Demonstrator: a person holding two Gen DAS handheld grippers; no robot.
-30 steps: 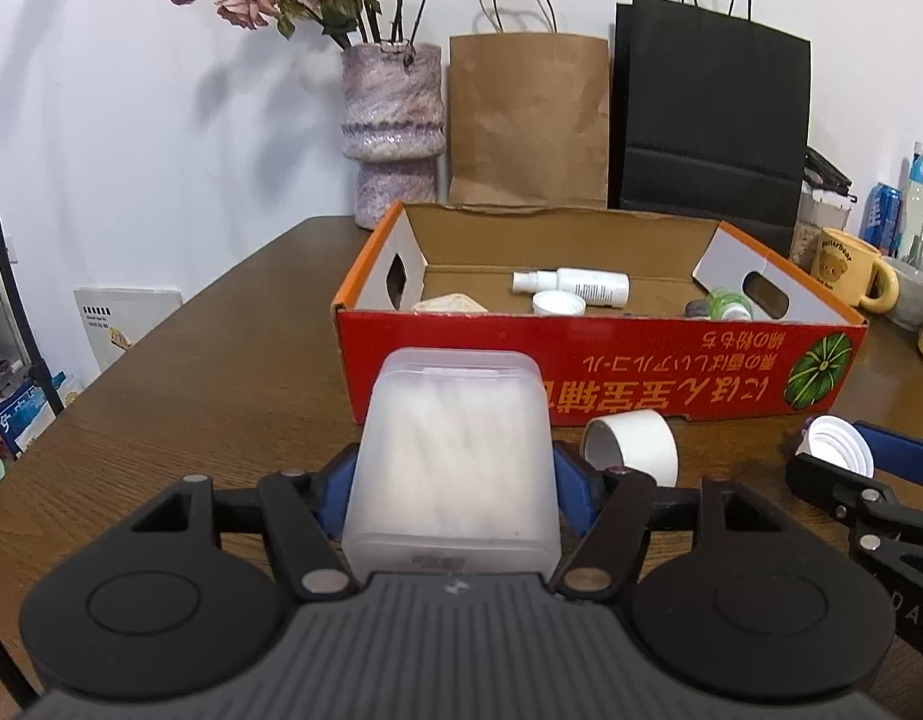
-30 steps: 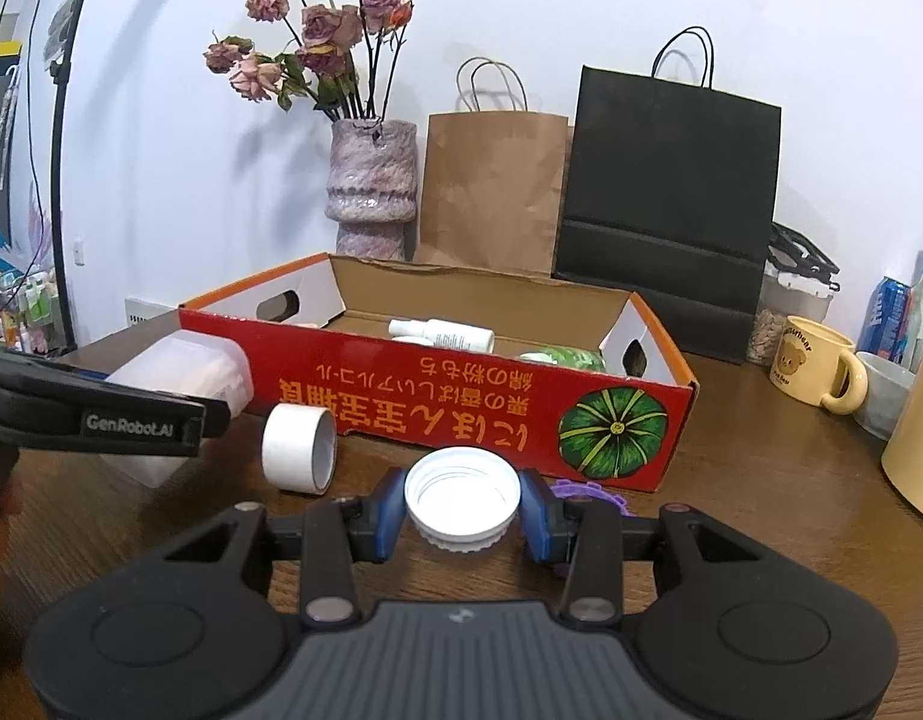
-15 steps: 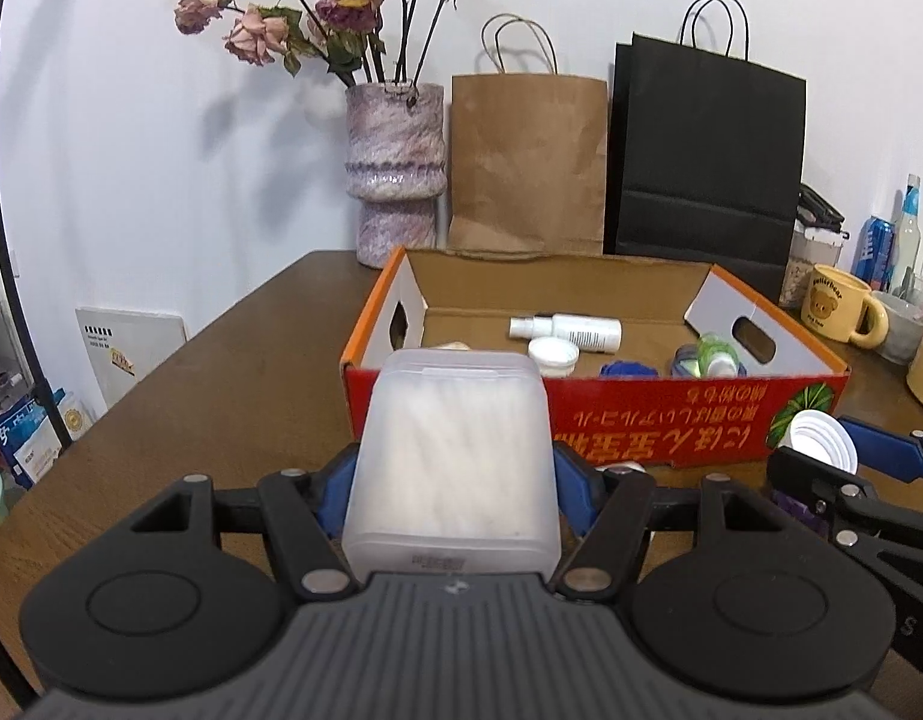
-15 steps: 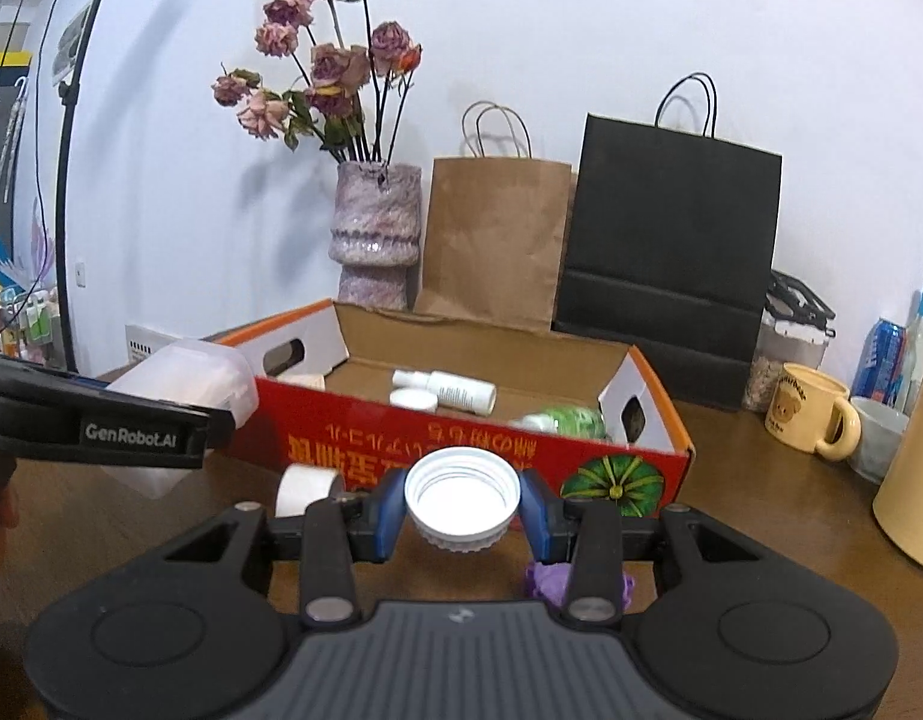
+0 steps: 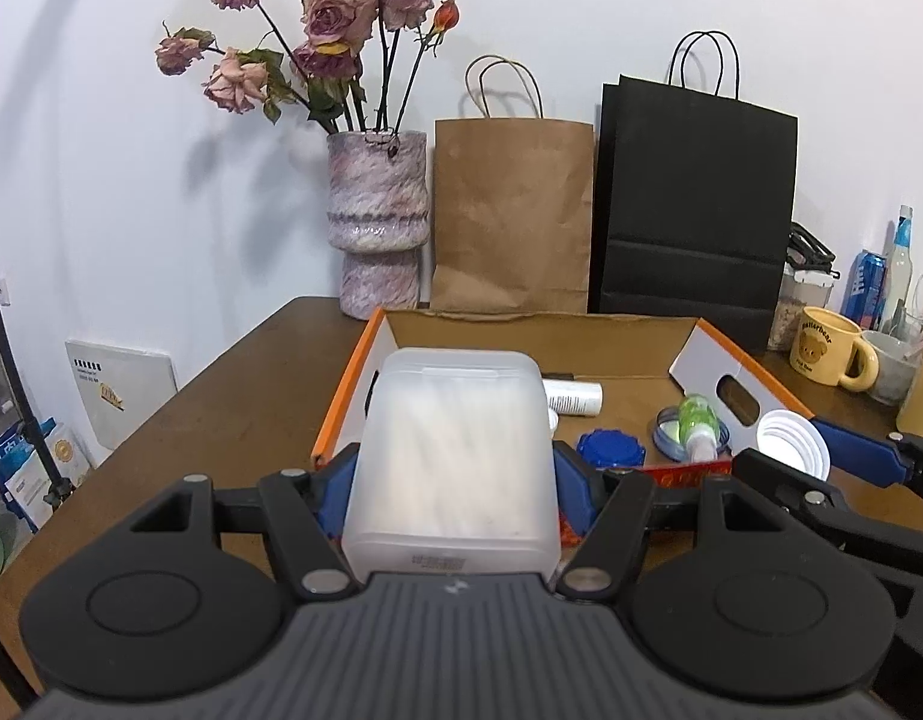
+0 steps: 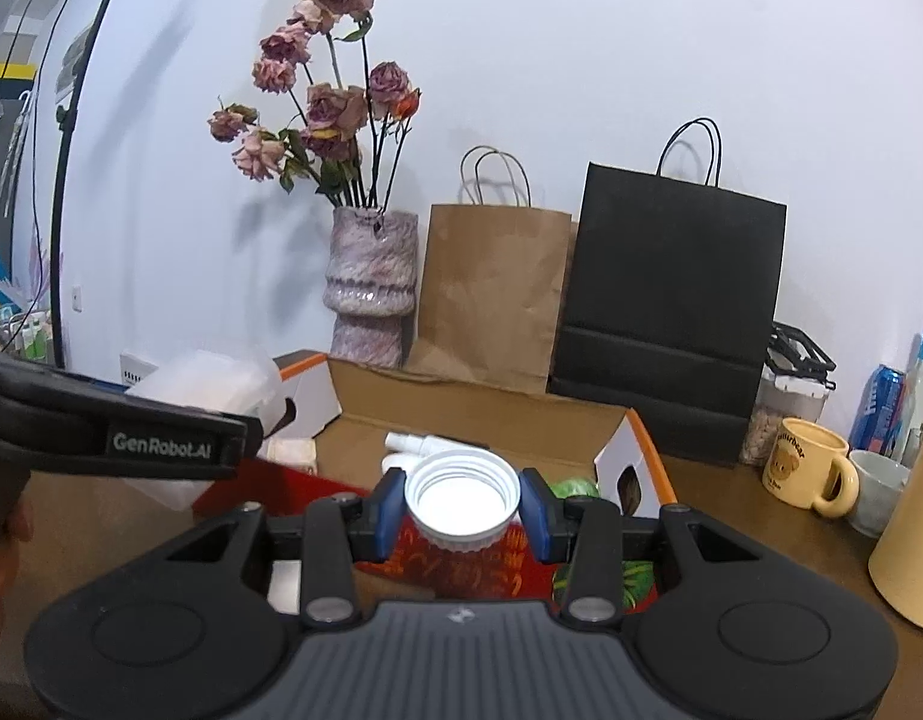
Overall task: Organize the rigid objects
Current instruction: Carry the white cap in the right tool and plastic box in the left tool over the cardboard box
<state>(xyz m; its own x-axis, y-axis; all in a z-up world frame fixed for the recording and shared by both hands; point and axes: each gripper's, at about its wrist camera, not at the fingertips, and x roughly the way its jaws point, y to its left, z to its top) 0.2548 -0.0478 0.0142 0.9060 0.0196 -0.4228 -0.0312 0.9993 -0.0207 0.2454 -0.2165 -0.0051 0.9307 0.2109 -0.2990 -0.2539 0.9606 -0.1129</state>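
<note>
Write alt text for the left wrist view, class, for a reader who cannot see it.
The left gripper clamps a frosted plastic box of white sticks above the near edge of an open cardboard box holding small bottles and lids. At right, the right gripper holds a white lid; a vase of dried roses and paper bags stand behind.

White wall (image 5: pixel 581 12), brown wooden table (image 5: pixel 233 396)
</note>
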